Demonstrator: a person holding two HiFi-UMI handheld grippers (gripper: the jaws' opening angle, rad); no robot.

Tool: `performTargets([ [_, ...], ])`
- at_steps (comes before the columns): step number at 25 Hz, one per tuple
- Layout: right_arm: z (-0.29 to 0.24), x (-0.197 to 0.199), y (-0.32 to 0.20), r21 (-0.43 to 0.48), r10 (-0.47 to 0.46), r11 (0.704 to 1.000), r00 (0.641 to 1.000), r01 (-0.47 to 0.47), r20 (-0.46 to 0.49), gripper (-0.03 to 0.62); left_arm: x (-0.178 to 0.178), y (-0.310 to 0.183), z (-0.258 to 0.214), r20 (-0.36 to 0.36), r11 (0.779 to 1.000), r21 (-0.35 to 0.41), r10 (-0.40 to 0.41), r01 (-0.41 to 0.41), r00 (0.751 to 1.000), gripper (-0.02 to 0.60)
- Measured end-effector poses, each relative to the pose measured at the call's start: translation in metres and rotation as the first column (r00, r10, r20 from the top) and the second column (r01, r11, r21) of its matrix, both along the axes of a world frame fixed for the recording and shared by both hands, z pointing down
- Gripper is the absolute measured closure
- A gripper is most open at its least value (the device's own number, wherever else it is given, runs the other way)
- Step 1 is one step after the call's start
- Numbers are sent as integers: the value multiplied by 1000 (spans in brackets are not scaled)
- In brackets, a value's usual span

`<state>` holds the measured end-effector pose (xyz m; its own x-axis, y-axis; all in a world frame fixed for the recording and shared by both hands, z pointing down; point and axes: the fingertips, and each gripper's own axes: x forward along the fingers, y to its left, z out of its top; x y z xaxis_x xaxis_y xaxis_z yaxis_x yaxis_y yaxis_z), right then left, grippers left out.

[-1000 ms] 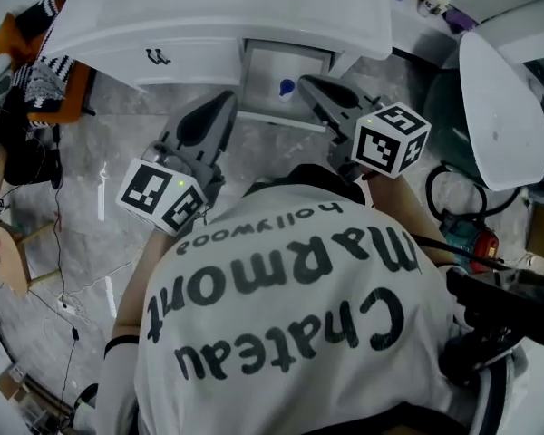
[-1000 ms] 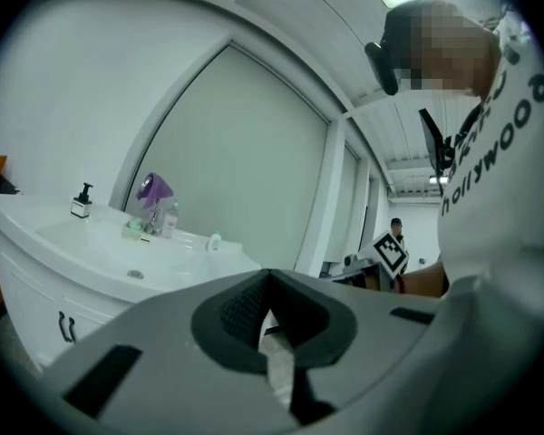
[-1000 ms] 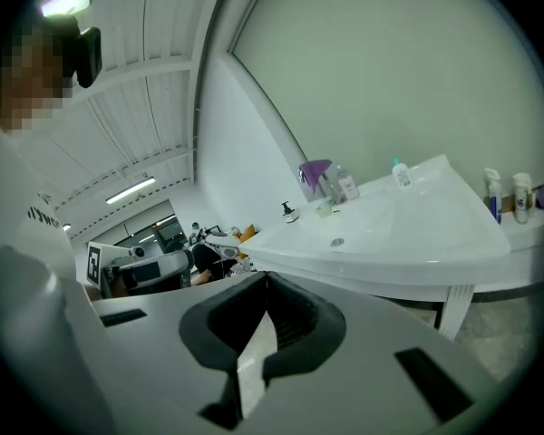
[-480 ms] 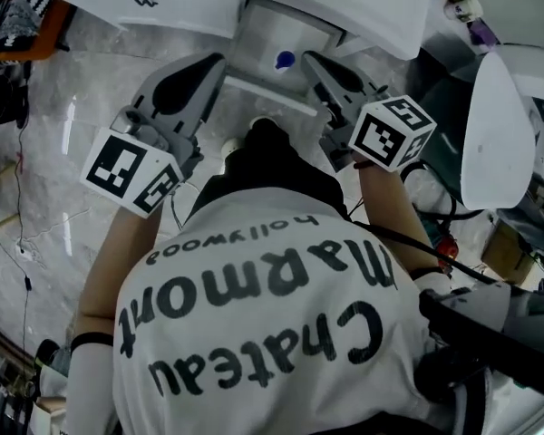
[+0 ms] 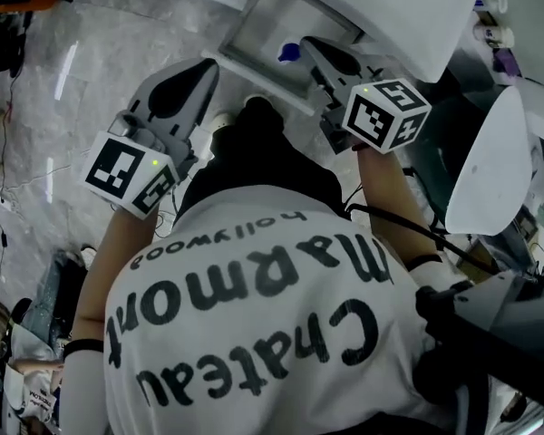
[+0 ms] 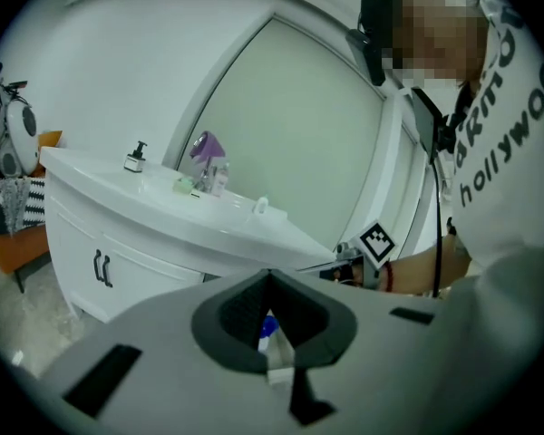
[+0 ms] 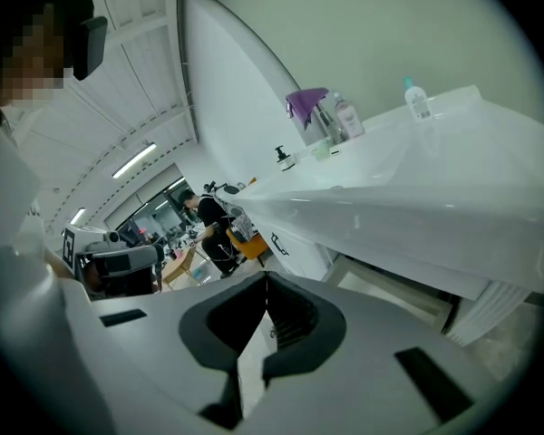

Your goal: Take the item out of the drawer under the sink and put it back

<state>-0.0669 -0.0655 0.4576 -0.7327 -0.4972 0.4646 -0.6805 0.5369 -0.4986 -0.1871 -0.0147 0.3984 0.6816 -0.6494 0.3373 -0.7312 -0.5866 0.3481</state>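
Hanging open at upper middle of the head view, the drawer [image 5: 258, 25] under the sink counter [image 5: 390, 7] has bare floor around the blue-capped item [image 5: 288, 53]. Left gripper [image 5: 207, 69] and right gripper [image 5: 310, 45] slant down at its front edge, jaws pressed together, empty.

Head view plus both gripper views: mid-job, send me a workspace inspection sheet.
Surface: grey marble floor; white sink counter above it.
Job's things: drawer stands open; blue-topped item lies inside, untouched.
Clutter: pump bottle, purple object and clear bottle on the counter.
Grippers: left gripper shut, empty; right gripper shut, empty; both point toward the drawer.
Cables: black cable runs by the person's right arm.
Surroundings: white rounded fixture at right; another person far in the background.
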Motion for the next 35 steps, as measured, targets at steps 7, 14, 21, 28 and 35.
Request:
performTargets([
  [7, 37, 4, -9, -59, -86, 995, 996, 84, -37, 583, 1, 10, 20, 28, 998, -34, -44, 45, 999, 577],
  [14, 57, 1, -5, -49, -218, 976, 971, 214, -95, 583, 3, 14, 27, 38, 987, -53, -148, 150, 988, 577],
  [21, 60, -3, -9, 52, -307, 949, 947, 312, -93, 402, -7, 21, 32, 83, 972, -66, -222, 227, 972, 577],
  [28, 84, -12, 4, 108, -454, 867, 860, 487, -232, 364, -9, 26, 34, 105, 961, -68, -261, 268, 960, 577],
  [35, 110, -17, 19, 134, -554, 751, 727, 647, -404, 332, -10, 29, 43, 97, 953, -85, -283, 291, 954, 577],
])
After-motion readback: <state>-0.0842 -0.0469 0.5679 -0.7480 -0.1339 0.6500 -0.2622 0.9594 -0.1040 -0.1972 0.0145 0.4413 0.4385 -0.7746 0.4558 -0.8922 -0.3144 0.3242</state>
